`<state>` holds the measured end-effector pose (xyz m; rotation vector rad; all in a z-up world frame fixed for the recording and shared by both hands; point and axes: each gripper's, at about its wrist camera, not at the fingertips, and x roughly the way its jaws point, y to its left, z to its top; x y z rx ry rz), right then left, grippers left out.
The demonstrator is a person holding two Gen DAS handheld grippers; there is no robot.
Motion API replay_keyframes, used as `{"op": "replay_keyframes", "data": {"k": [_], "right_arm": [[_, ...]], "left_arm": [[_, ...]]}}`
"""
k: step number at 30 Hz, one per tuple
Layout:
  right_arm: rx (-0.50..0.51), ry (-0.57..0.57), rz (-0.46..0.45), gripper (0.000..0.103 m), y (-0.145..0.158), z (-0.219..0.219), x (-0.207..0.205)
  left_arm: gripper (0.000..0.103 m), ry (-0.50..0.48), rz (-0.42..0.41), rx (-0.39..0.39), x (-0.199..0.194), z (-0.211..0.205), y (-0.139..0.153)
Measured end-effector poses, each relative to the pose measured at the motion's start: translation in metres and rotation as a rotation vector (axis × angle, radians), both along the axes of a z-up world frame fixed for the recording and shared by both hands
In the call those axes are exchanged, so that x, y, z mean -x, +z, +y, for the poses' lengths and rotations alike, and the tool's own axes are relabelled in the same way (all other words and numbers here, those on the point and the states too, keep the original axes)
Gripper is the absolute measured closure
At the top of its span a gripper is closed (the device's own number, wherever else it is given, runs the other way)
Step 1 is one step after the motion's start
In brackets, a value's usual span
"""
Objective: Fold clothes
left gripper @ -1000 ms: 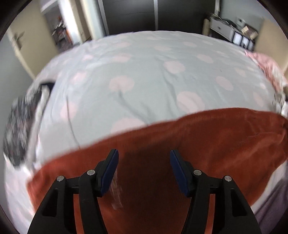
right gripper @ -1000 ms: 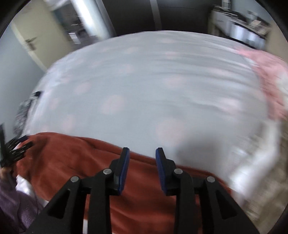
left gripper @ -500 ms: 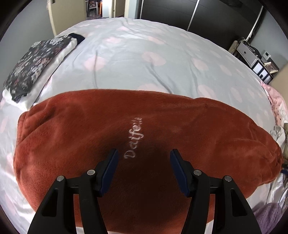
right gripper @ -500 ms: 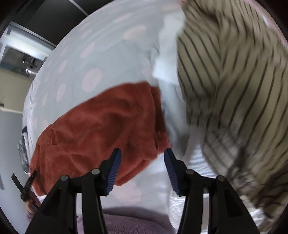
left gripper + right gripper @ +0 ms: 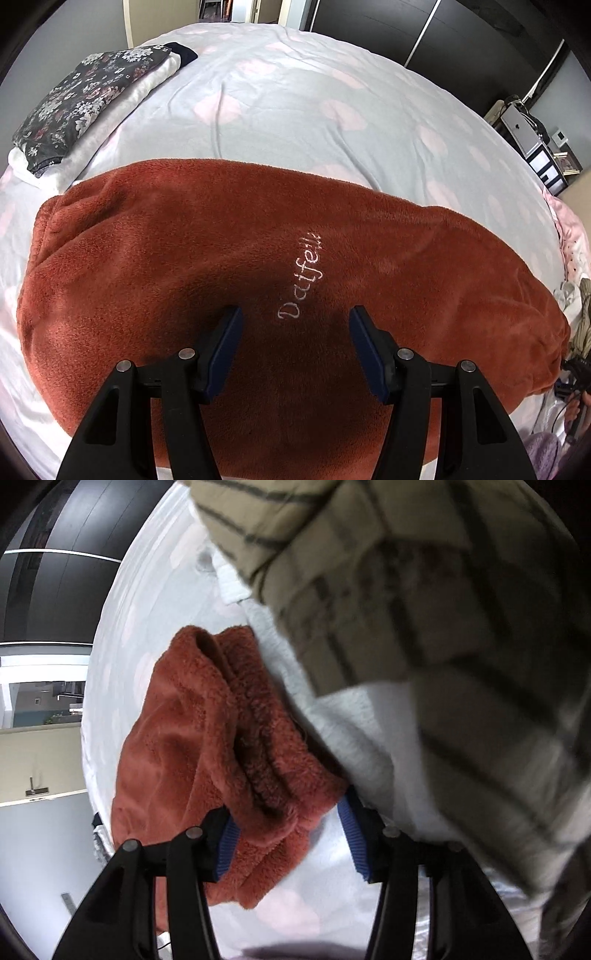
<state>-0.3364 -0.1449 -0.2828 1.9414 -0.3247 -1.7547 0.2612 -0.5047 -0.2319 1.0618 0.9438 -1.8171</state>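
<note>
The rust fleece garment (image 5: 258, 258) is now lying folded on the bed (image 5: 295, 110); the left tongs (image 5: 295, 343) are hovering open, empty; the right tongs (image 5: 291, 834), having swung to its end, are closing around the corner, not yet gripping.

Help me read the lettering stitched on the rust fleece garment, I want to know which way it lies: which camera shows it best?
The left wrist view. The embroidered lettering lies sharp and unobstructed on the spread-out fleece garment, just beyond the open left gripper. The right wrist view shows only the garment's bunched end, no lettering, with the closing right gripper around its corner.
</note>
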Motion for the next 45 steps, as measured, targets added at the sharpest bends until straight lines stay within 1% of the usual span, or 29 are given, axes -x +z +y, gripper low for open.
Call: {"op": "replay_keyframes", "data": {"k": [3, 4, 6, 8, 9, 10, 11, 14, 16, 18, 23, 27, 29, 31, 33, 37, 42, 45], "right_arm": [[0.0, -0.021, 0.035, 0.074, 0.012, 0.002, 0.001], [0.003, -0.032, 0.056, 0.077, 0.02, 0.004, 0.004], [0.018, -0.042, 0.11, 0.079, 0.041, 0.008, 0.01], [0.029, -0.016, 0.178, 0.08, 0.064, 0.007, 0.016], [0.005, 0.018, 0.22, 0.081, 0.075, 0.003, 0.016], [-0.049, 0.067, 0.269, 0.081, 0.085, -0.006, 0.014], [-0.089, 0.102, 0.296, 0.081, 0.091, -0.013, 0.011], [-0.142, 0.169, 0.374, 0.081, 0.113, -0.033, -0.003], [-0.157, 0.21, 0.446, 0.08, 0.133, -0.046, -0.016], [-0.146, 0.244, 0.488, 0.08, 0.153, -0.061, -0.032], [-0.06, 0.34, 0.58, 0.08, 0.212, -0.109, -0.092], [0.019, 0.414, 0.611, 0.08, 0.233, -0.153, -0.147], [0.045, 0.485, 0.621, 0.08, 0.238, -0.176, -0.18], [0.062, 0.556, 0.616, 0.08, 0.224, -0.203, -0.208], [0.07, 0.605, 0.604, 0.08, 0.214, -0.221, -0.233], [0.047, 0.678, 0.579, 0.08, 0.171, -0.253, -0.279], [-0.001, 0.754, 0.612, 0.08, 0.119, -0.278, -0.312], [-0.02, 0.8, 0.585, 0.077, 0.089, -0.289, -0.327]], "left_arm": [[0.042, 0.003, 0.018, -0.009, -0.003, 0.0, 0.0], [0.042, 0.005, 0.03, -0.012, -0.004, 0.0, 0.0], [0.042, 0.011, 0.059, -0.024, -0.009, -0.001, 0.001], [0.042, 0.019, 0.092, -0.04, -0.013, -0.003, 0.001], [0.042, 0.024, 0.11, -0.049, -0.015, -0.005, 0.001], [0.042, 0.029, 0.123, -0.056, -0.017, -0.006, 0.001], [0.042, 0.035, 0.132, -0.06, -0.019, -0.007, 0.001], [0.042, 0.043, 0.158, -0.063, -0.023, -0.009, 0.004], [0.042, 0.047, 0.169, -0.063, -0.025, -0.009, 0.005], [0.042, 0.047, 0.174, -0.061, -0.026, -0.01, 0.006], [0.042, 0.034, 0.186, -0.062, -0.025, -0.011, 0.008], [0.042, 0.024, 0.211, -0.068, -0.028, -0.011, 0.007], [0.042, 0.03, 0.227, -0.073, -0.03, -0.01, 0.007], [0.042, 0.037, 0.243, -0.08, -0.033, -0.012, 0.007], [0.042, 0.04, 0.255, -0.083, -0.035, -0.013, 0.006], [0.042, 0.028, 0.265, -0.077, -0.032, -0.011, 0.004], [0.042, -0.054, 0.269, -0.046, -0.017, -0.003, 0.012], [0.042, -0.093, 0.265, -0.036, -0.007, 0.0, 0.013]]}}
